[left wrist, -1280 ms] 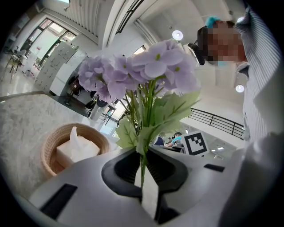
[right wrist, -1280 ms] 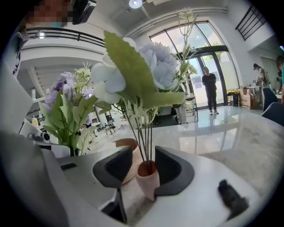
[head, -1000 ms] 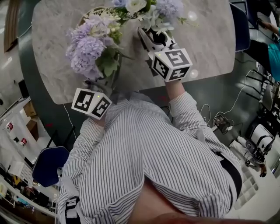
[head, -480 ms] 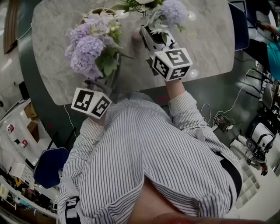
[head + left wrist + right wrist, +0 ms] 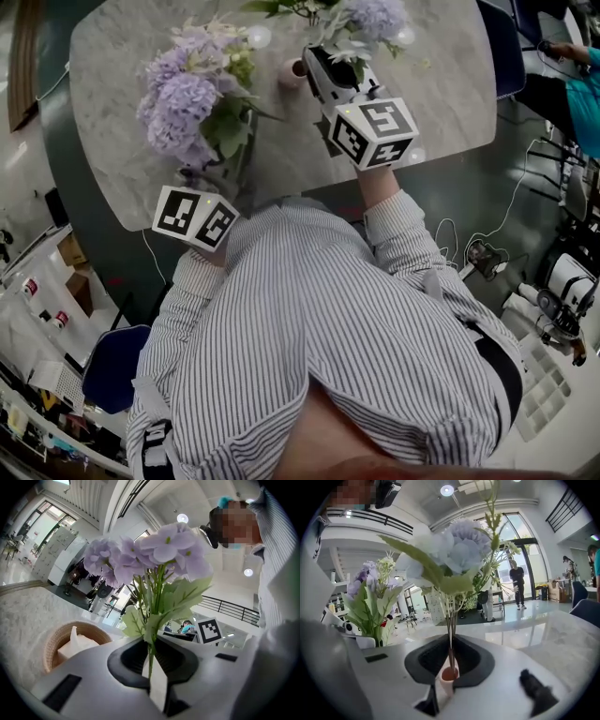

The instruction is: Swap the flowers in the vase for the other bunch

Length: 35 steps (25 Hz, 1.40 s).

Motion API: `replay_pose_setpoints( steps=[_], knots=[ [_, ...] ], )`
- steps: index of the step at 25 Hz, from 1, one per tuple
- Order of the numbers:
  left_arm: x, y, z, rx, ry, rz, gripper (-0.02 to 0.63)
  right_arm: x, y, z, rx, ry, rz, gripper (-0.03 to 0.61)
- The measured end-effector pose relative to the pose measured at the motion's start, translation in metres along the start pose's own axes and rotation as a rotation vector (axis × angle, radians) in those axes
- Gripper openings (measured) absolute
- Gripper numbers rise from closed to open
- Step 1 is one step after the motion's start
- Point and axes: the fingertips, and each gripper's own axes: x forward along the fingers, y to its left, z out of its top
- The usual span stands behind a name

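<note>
Shifted since a second ago: right tool (image 5: 451, 654) and its pale blue bunch (image 5: 367, 17) sit further up the table in the head view, and the pink vase (image 5: 292, 73), covered by blooms before, shows just left of that tool.

Right tool: jaws have just been closing and now pinch the stems of the pale blue bunch. The stems run down to the vase mouth, seen through the gap between the jaws; whether their ends are still inside cannot be told.

Left tool (image 5: 152, 663): jaws closed on the thin green stems of the purple bunch (image 5: 186, 98), held upright over the near left part of the table, well apart from the vase.

Table (image 5: 441, 84): grey marbled top with rounded corners, pale and glossy, reflecting the windows on its far side. A round wicker basket (image 5: 55, 645) with white paper in it stands on it beyond the left tool.

Room: dark grey-green floor (image 5: 487, 187); blue chair (image 5: 111, 367) at lower left; loose white cables (image 5: 480, 251) at right; tall windows (image 5: 525, 550) with a standing person (image 5: 518, 584) in front; a dark upper railing (image 5: 230, 611); white ceiling with round lamps.
</note>
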Motion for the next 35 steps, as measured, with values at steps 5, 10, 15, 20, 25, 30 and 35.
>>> replay_pose_setpoints(
  steps=[5, 10, 15, 20, 25, 30, 35],
  knots=[
    [0.002, -0.004, 0.014, 0.024, -0.022, -0.012, 0.047, -0.013, -0.002, 0.024, 0.009, -0.064, -0.017, 0.038],
    [0.023, -0.015, 0.023, 0.054, -0.021, -0.032, 0.048, -0.023, -0.022, 0.043, 0.021, -0.099, -0.031, 0.038],
    [0.033, -0.018, 0.029, 0.082, -0.013, -0.058, 0.046, -0.036, -0.026, 0.061, 0.056, -0.160, -0.039, 0.038],
    [0.029, -0.028, 0.039, 0.110, -0.017, -0.103, 0.047, -0.064, -0.018, 0.082, 0.045, -0.237, -0.068, 0.039],
    [0.032, -0.037, 0.041, 0.095, -0.025, -0.138, 0.047, -0.087, -0.024, 0.081, 0.071, -0.272, -0.098, 0.039],
    [0.032, -0.039, 0.046, 0.115, -0.029, -0.153, 0.047, -0.099, -0.027, 0.074, 0.097, -0.274, -0.125, 0.038],
    [0.033, -0.035, 0.052, 0.140, -0.023, -0.134, 0.047, -0.106, -0.029, 0.065, 0.115, -0.272, -0.122, 0.040]
  ],
)
